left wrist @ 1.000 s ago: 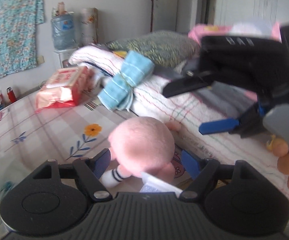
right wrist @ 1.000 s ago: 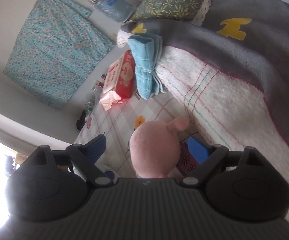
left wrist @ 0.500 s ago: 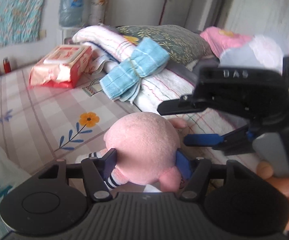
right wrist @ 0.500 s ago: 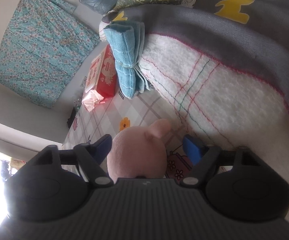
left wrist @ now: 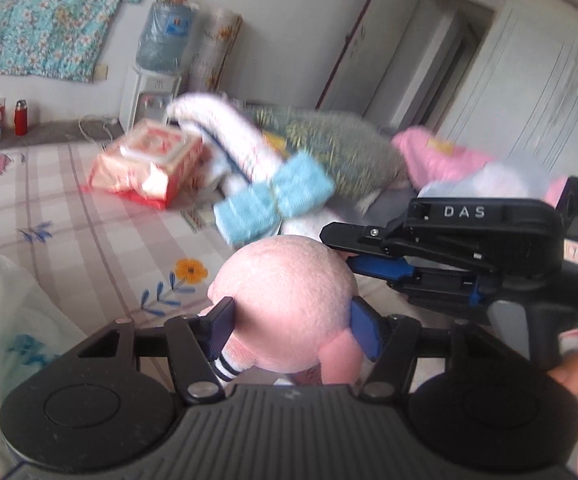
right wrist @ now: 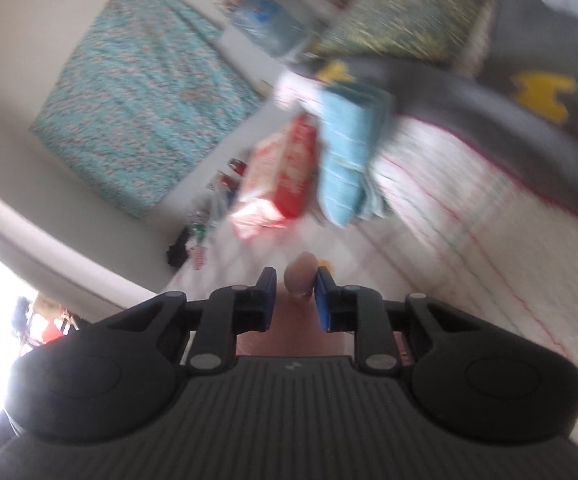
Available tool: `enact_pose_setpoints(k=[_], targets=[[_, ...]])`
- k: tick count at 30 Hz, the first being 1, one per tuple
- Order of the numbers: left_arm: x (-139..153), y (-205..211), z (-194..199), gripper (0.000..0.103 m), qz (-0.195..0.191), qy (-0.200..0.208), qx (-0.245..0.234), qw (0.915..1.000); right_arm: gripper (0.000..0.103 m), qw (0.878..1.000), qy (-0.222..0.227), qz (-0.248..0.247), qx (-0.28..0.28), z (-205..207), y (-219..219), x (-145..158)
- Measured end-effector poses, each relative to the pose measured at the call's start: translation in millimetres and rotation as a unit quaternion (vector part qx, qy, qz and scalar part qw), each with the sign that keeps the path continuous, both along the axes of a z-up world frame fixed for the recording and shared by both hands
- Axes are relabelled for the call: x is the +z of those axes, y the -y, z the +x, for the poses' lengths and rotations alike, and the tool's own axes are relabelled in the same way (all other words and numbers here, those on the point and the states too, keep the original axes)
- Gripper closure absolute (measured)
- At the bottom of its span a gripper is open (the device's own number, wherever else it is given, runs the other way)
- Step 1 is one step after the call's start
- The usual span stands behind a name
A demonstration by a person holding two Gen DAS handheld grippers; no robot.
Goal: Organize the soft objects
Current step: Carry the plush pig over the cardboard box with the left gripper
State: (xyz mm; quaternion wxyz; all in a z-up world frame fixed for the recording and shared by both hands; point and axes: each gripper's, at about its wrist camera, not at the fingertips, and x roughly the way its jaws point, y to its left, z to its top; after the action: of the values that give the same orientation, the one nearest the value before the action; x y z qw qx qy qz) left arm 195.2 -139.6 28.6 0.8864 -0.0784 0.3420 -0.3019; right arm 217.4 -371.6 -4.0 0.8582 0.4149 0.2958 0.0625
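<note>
The pink plush toy [left wrist: 285,304] sits squeezed between the blue pads of my left tongs [left wrist: 291,320], its round head bulging up above them and a striped sock leg [left wrist: 225,368] poking out low on the left side. It is lifted close to the camera, above the checked bed sheet [left wrist: 89,240] with its orange flower print [left wrist: 189,269].

My right tongs [left wrist: 349,248] come in from the right side of the left view, black with blue fingers, their tips touching the top right of the toy's head. In the right wrist view those tongs [right wrist: 295,286] are drawn narrow, and a small pink part of the toy [right wrist: 299,274] is pinched between the pads; more pink fills the gap beneath. That view is blurred, so I cannot tell which part of the toy it is.

Beyond the toy, a folded light blue towel [left wrist: 271,200] leans against a white blanket with thin coloured lines [right wrist: 469,216]. A grey blanket with yellow shapes [right wrist: 521,120] lies over that, and a green patterned pillow [left wrist: 329,148] rests behind. Left of the towel is a red and white pack [left wrist: 149,164] on the sheet. A turquoise flowered cloth [left wrist: 45,12] hangs on the wall, with a water bottle on a dispenser [left wrist: 165,32] next to it.
</note>
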Motion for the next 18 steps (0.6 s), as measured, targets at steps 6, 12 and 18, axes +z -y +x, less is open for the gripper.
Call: enact_pose_setpoints(k=[6,12,18], targets=[[47,-49,-27,0.040,-0.038,0.039,0.021,0.9983,0.083,0.996,0.077,-0.034,0.042,-18,-29,67],[84,-119,-60,0.040,-0.044,0.074,0.070,0.9938,0.083,0.983,0.135,-0.045,0.119,-25,-86,113],[97,-210,-88,0.040,-0.057,0.053,0.147,0.9861,0.083,0.960,0.157,-0.034,0.228,-21,-178,141]])
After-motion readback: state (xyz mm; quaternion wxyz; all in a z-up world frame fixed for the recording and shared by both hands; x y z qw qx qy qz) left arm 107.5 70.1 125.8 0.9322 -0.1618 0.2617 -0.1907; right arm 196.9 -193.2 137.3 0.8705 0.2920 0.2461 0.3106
